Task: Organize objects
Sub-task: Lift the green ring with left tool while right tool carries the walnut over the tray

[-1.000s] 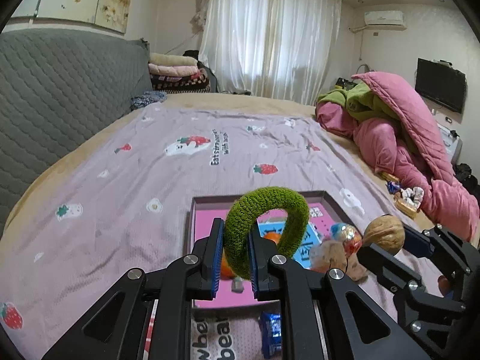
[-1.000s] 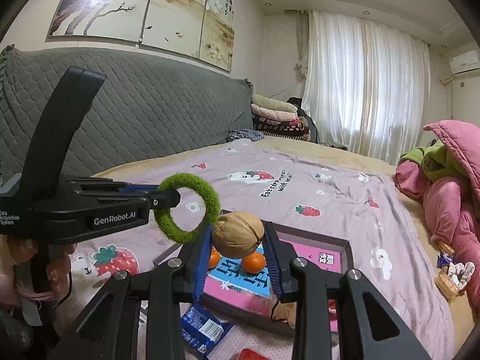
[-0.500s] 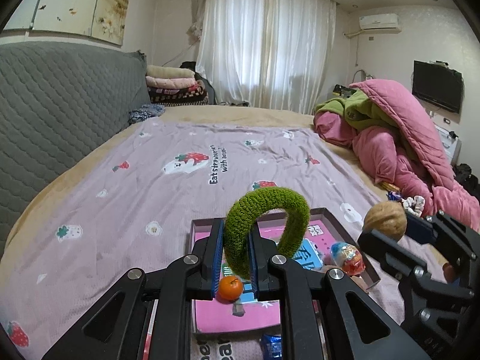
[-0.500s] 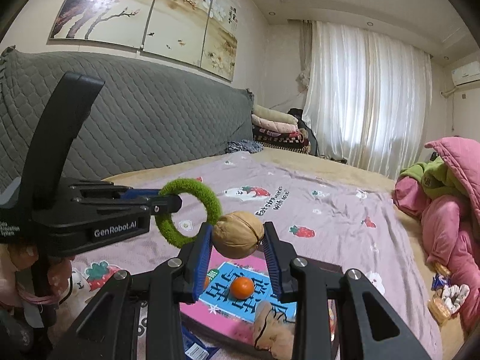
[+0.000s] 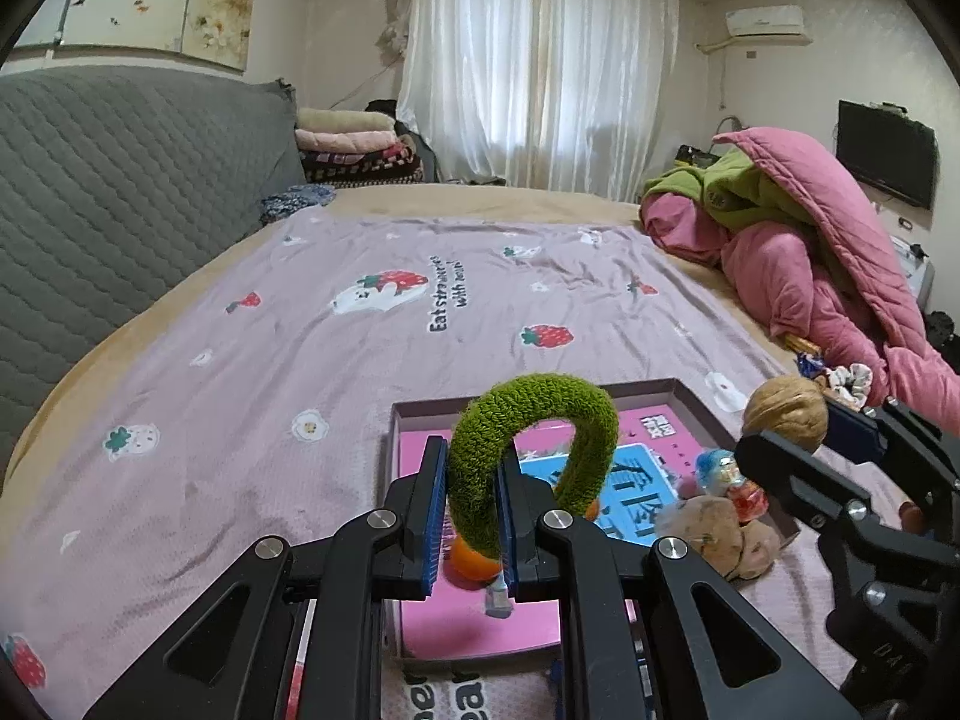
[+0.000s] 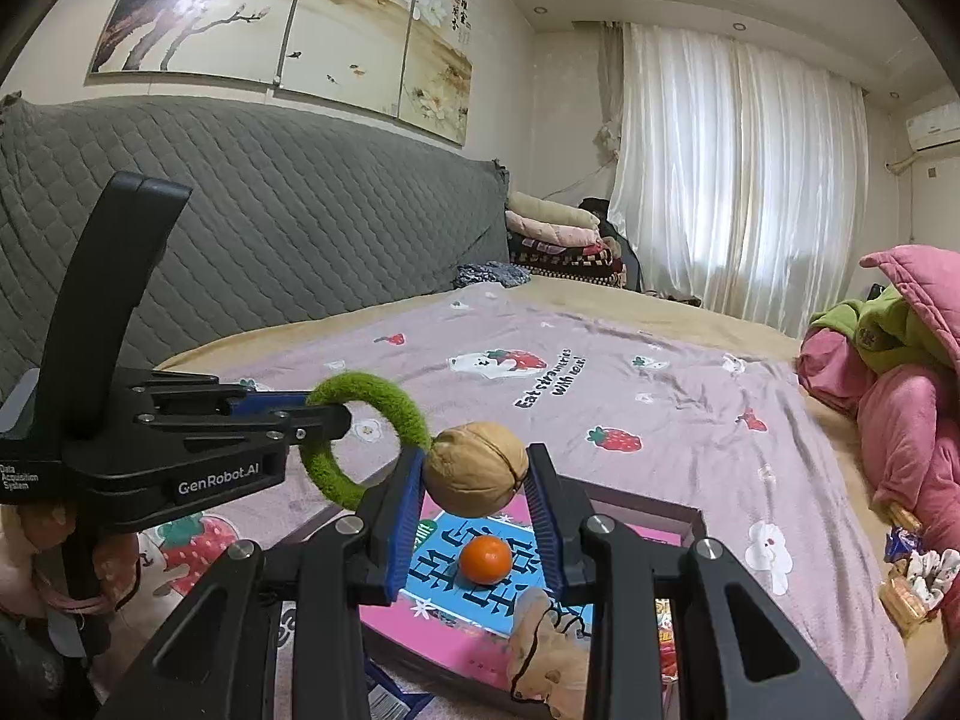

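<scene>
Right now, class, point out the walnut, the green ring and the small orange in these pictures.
walnut (image 6: pixel 477 468), right wrist view, middle of its shell
green ring (image 5: pixel 534 402), left wrist view, top of its arch
orange (image 6: pixel 485 558), right wrist view, its centre, in the tray

A bed (image 5: pixel 120 372) is carrying everything, and a lilac sheet (image 5: pixel 336 396) printed with strawberries is covering it. A shallow box lid (image 5: pixel 690 391) with a pink lining is lying on the sheet near the front. Pink and green quilts (image 5: pixel 798 276) are lying bunched at the right edge, and folded blankets (image 5: pixel 354 141) are sitting stacked at the far end.
</scene>
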Demonstrator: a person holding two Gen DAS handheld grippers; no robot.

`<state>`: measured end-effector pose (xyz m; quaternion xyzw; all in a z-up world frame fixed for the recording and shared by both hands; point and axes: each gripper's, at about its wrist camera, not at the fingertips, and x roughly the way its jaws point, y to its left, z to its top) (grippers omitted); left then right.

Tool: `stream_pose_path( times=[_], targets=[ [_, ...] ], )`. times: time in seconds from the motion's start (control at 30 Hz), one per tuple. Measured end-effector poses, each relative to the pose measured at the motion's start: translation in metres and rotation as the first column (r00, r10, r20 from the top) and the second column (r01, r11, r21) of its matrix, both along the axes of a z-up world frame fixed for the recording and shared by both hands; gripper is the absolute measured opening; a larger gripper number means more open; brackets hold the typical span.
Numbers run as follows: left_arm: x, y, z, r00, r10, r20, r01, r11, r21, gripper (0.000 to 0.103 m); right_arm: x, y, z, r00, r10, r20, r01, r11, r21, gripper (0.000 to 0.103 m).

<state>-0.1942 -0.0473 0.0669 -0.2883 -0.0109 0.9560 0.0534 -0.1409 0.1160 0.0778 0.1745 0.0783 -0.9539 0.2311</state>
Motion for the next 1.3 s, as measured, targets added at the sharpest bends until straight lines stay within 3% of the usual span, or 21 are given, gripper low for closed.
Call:
stream_pose_path(
  times=[0.73, 1.3],
  targets=[
    [-0.006, -0.007, -0.039, 0.993, 0.004, 0.118, -0.003, 1.000, -0.008, 0.015, -0.011, -0.008, -0.028, 0.996, 0.006, 0.091, -0.011, 0.998, 0.058, 0.034],
    [-0.009, 0.000, -0.056, 0.990, -0.006, 0.141, 0.011, 0.999, -0.033, 0.015, -0.023, -0.012, -0.047, 0.984, 0.008, 0.179, -0.026, 0.994, 0.102, 0.034]
  ],
)
